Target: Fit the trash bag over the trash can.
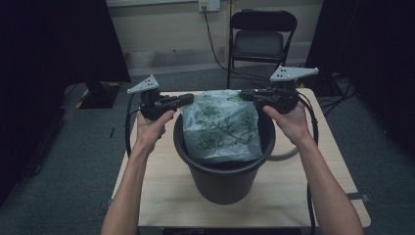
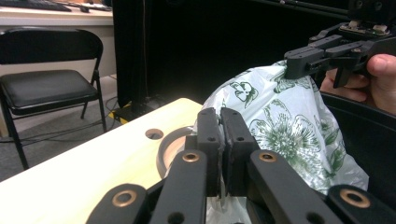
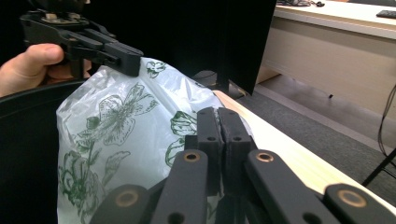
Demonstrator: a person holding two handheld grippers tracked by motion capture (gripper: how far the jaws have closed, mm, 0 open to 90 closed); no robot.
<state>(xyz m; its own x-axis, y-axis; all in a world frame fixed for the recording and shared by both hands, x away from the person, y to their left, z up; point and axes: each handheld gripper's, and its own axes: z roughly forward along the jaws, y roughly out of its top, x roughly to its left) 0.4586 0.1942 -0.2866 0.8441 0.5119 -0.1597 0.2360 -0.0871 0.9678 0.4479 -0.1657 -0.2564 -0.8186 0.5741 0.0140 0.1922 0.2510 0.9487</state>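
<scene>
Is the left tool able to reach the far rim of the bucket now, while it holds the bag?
Probably not freely. The left tool is shut on the plastic bag, as is the right tool, and the bag hangs before the bucket far rim.

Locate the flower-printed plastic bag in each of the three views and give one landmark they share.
High view: the flower-printed plastic bag sits at centre, standing in the black bucket, its top corners pinched by the left tongs and right tongs.
Left gripper view: right of centre, beyond the shut jaws.
Right gripper view: left of centre.
Shared landmark: the light wooden table.
</scene>
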